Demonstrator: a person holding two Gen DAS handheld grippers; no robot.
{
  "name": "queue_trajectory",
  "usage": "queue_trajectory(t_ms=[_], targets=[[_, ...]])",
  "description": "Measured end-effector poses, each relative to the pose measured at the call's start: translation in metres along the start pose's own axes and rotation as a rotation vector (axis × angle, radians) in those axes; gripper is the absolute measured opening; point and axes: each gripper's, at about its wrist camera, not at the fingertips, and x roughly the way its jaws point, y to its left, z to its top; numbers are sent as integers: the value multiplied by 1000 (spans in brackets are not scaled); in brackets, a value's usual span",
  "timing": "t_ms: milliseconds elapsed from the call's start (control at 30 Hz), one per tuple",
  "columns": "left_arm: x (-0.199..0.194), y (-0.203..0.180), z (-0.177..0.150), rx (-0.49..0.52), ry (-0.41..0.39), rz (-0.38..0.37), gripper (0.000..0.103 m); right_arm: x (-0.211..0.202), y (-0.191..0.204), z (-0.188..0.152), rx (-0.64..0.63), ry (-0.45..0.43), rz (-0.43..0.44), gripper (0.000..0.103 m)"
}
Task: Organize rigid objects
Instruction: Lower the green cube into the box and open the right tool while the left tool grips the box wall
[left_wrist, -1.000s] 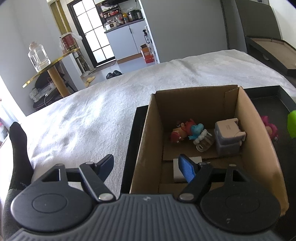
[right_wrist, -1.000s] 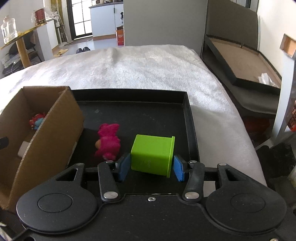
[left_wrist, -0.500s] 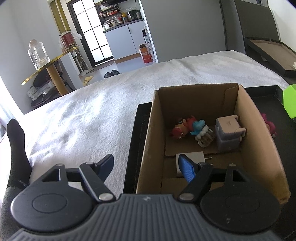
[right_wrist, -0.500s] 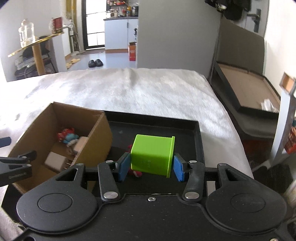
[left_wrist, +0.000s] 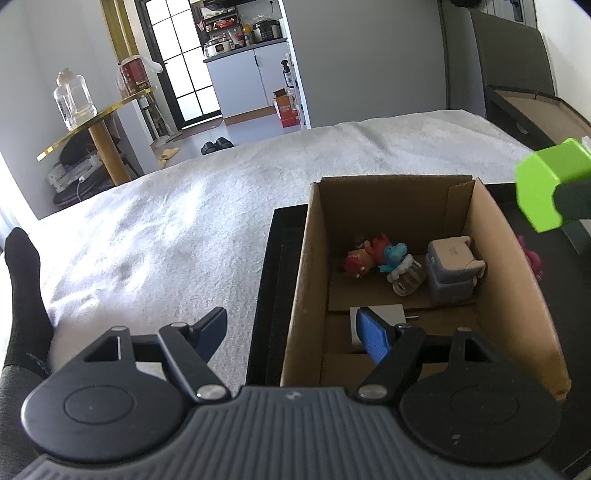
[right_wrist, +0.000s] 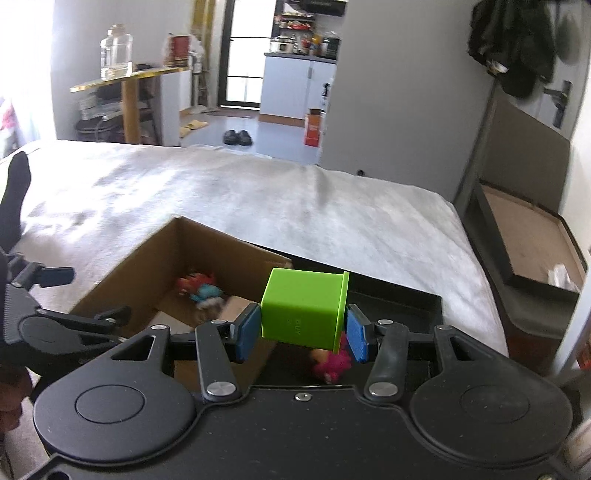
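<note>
Right tongs (right_wrist: 302, 332): pinching the green cup (right_wrist: 303, 308), lifted near the cardboard box (right_wrist: 147, 273).
Left tongs (left_wrist: 295, 332): spread, astride the box's left wall.

I see a lime-green cube (right_wrist: 303, 308) between blue pads (right_wrist: 248, 330) on my black right hand-held gripper (right_wrist: 302, 332). The box (left_wrist: 310, 280) is plain brown cardboard, sitting on a black tray (left_wrist: 271, 269). Inside lie a red and blue figure (left_wrist: 376, 253) and a grey block (left_wrist: 450, 271). A pink toy (right_wrist: 332, 363) lies on the tray. The bed (left_wrist: 177, 229) is white.
</note>
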Motion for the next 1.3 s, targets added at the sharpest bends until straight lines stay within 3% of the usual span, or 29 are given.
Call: queue_trajectory(t_ms=[300, 433, 533, 667, 700, 733, 767, 1067, 1300], targets=[[-2, 3, -5, -12, -7, -41, 75, -1, 21, 6, -18, -12, 32, 48], [-2, 5, -8, -24, -12, -66, 69, 2, 29, 6, -9, 10, 62, 48], [-3, 7, -8, -32, -19, -72, 58, 6, 34, 4, 2, 30, 78, 49], [2, 10, -9, -48, -3, -74, 29, 9, 40, 2, -18, 43, 84, 49], [3, 12, -9, -55, 3, -78, 26, 10, 42, 2, -27, 43, 85, 49], [3, 13, -9, -60, 4, -83, 21, 10, 44, 2, -37, 41, 83, 44], [3, 15, -9, -65, 3, -87, 19, 12, 45, 3, -42, 54, 92, 23], [0, 16, -9, -78, -10, -116, 10, 23, 56, 4, -45, 79, 101, 21], [-2, 19, -9, -82, -17, -128, 9, 21, 47, -2, -20, 98, 77, 21]])
